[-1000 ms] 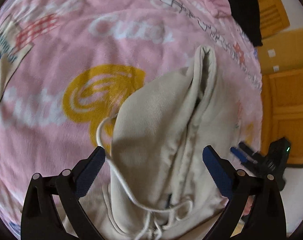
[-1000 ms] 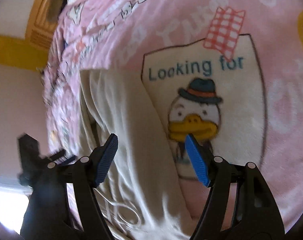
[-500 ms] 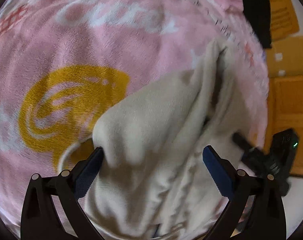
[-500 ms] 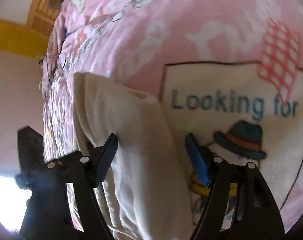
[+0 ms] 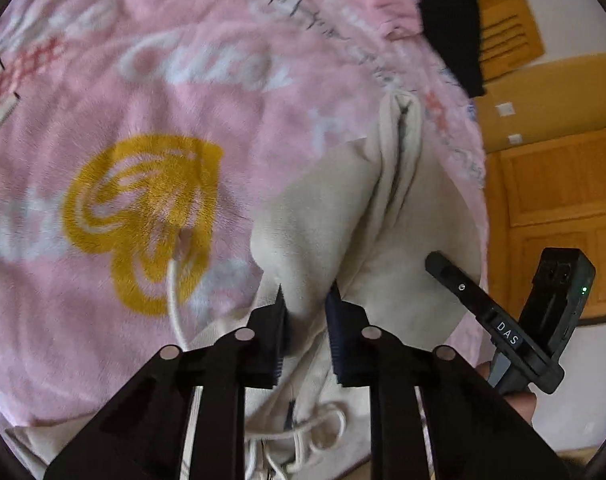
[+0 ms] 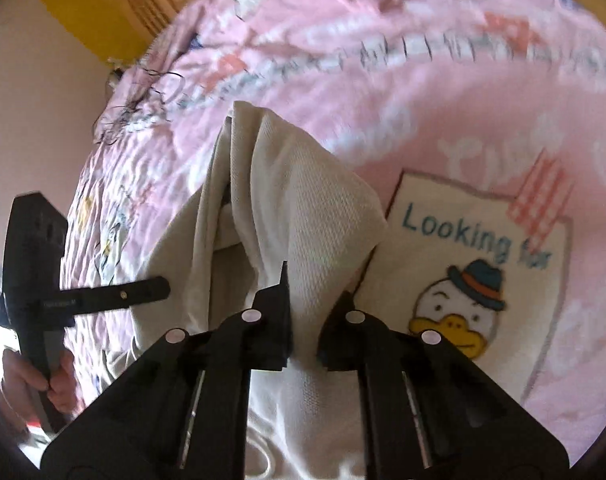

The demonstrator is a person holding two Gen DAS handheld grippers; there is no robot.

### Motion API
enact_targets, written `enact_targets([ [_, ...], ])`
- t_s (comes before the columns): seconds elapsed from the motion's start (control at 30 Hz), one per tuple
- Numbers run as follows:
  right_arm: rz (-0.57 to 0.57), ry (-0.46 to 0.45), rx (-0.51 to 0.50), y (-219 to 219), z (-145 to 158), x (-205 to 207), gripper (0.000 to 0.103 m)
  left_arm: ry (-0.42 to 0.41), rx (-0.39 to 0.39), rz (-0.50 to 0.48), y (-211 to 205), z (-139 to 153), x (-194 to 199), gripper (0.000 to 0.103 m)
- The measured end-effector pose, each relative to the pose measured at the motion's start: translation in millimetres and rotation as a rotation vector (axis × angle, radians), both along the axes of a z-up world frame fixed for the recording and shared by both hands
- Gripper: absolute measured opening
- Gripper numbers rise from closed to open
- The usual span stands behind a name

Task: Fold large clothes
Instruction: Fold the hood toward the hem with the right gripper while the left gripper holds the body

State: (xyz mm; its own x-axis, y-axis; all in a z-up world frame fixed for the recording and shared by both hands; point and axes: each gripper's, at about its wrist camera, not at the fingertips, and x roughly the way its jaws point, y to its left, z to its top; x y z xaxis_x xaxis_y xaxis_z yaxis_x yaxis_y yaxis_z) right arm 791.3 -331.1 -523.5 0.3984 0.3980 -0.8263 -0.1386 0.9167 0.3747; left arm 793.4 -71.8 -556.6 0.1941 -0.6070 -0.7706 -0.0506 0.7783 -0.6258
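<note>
Beige garment (image 5: pixel 343 216) lies bunched on a pink printed blanket (image 5: pixel 143 92). Left gripper (image 5: pixel 306 308) and right gripper (image 6: pixel 305 288) each pinch a raised fold of it, its white drawstring (image 5: pixel 175 304) trailing across the blanket.

The beige garment (image 5: pixel 343 216) runs off the left wrist picture's edge at 6 o'clock, its drawstring (image 5: pixel 303 436) cut off there too. The pink blanket's (image 6: pixel 443 92) print at 12 o'clock in the right wrist view is too blurred to read.
</note>
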Motion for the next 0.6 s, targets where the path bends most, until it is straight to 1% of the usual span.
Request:
enact_targets([
  [0.07, 0.027, -0.064, -0.017, 5.8, 21.9, -14.1, 0.009, -0.027, -0.043, -0.01, 3.9, 15.5, -13.3, 0.016],
  [0.1, 0.056, -0.11, -0.021, 7.0, 36.2, -29.7, 0.009, -0.036, -0.058, -0.015, 5.4, 21.6, -20.2, 0.016],
  [0.17, 0.116, -0.194, -0.029, 17.6, 60.2, -56.5, 0.009, -0.1, -0.044, -0.046, 4.2, 42.2, -41.3, 0.016],
  [0.23, 0.161, -0.257, -0.041, 25.2, 76.4, -85.8, 0.009, -0.142, -0.034, -0.068, 4.5, 57.2, -65.4, 0.016],
  [0.27, 0.18, -0.281, -0.035, 26.4, 83.1, -102.5, 0.009, -0.151, -0.054, -0.038, 12.0, 63.8, -87.5, 0.016],
  [0.3, 0.197, -0.301, -0.03, 27.9, 88.9, -126.0, 0.009, -0.159, -0.065, -0.016, 16.9, 67.6, -99.4, 0.016],
  [0.33, 0.199, -0.315, -0.027, 27.3, 91.5, -146.5, 0.009, -0.178, -0.064, 0.016, 22.6, 70.1, -116.6, 0.018],
  [0.37, 0.196, -0.318, -0.004, 25.9, 89.4, -168.2, 0.009, -0.208, -0.032, 0.044, 29.2, 71.1, -142.4, 0.024],
  [0.4, 0.189, -0.307, 0.006, 24.7, 85.9, -183.5, 0.009, -0.217, -0.023, 0.051, 33.7, 69.2, -156.5, 0.028],
  [0.43, 0.177, -0.3, 0.006, 23.8, 79.9, -200.0, 0.009, -0.218, -0.005, 0.065, 38.2, 62.5, -178.5, 0.033],
  [0.47, 0.172, -0.278, 0.02, 23.6, 68.5, -222.3, 0.009, -0.21, 0.008, 0.075, 42.6, 55.2, -191.8, 0.035],
  [0.5, 0.174, -0.257, 0.027, 24.6, 61.2, -235.2, 0.009, -0.202, 0.03, 0.085, 44.9, 48.1, -205.1, 0.035],
  [0.53, 0.168, -0.235, 0.028, 26.0, 50.5, -253.9, 0.009, -0.197, 0.061, 0.092, 47.4, 42.0, -217.9, 0.037],
  [0.57, 0.165, -0.208, 0.038, 28.2, 38.3, -271.2, 0.009, -0.194, 0.095, 0.096, 50.2, 36.4, -234.6, 0.041],
  [0.6, 0.16, -0.185, 0.035, 31.9, 27.9, -285.8, 0.009, -0.19, 0.13, 0.09, 52.4, 31.1, -247.0, 0.042],
])
